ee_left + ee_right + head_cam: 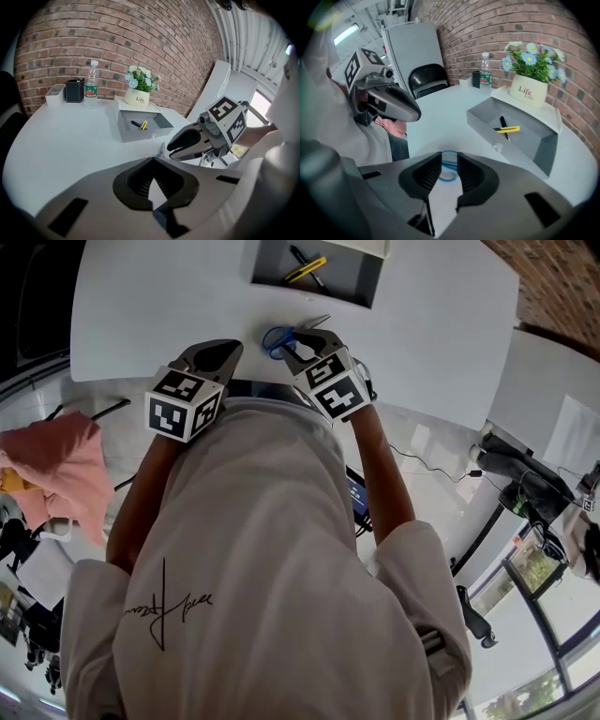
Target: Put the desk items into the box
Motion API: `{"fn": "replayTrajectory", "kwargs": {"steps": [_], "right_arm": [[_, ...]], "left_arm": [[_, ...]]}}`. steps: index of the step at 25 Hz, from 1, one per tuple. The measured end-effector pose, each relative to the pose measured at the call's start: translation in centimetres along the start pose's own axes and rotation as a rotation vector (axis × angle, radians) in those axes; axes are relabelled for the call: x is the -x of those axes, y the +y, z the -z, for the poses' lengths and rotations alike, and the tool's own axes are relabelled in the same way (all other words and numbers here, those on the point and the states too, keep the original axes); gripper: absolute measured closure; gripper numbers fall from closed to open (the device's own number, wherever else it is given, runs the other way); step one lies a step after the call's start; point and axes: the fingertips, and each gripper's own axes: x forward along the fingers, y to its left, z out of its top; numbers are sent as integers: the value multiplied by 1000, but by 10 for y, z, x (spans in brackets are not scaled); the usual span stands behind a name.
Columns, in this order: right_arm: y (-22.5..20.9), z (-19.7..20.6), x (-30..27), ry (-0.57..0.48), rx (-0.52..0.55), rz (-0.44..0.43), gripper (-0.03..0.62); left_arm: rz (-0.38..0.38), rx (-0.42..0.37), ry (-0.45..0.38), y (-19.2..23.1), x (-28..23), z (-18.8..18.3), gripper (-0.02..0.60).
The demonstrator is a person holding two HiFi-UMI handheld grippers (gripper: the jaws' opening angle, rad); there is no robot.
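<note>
Blue scissors (274, 339) between parted right tongs (449, 161), ungripped — left tongs (152, 165) clenched, empty.

free: bare table (141, 296) up to box (356, 273) | box top open | obstacle: flower pot (528, 93) behind box

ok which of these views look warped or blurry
Head view: heavy fisheye, the edges of the table bow. Left gripper view: the brick wall curves, dark vignette in the corners. Right gripper view: the box is sharp, the shirt at left blurs.
</note>
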Motion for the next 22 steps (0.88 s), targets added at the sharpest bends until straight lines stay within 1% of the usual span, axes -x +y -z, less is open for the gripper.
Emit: {"fn": "replayTrajectory", "kwargs": {"steps": [3, 6, 12, 17, 22], "right_arm": [[3, 5, -4, 58, 142, -13, 476], [9, 10, -14, 112, 277, -51, 476], [12, 20, -32, 194, 479, -123, 464], [10, 30, -42, 235, 555, -154, 450], [14, 31, -47, 235, 610, -175, 450]], "left_arm": [[-4, 5, -2, -1, 1, 0, 577], [-3, 13, -3, 2, 4, 1, 577], [-9, 30, -3, 9, 7, 5, 577], [-22, 48, -10, 13, 8, 8, 577], [-39, 65, -14, 16, 12, 11, 577]]}}
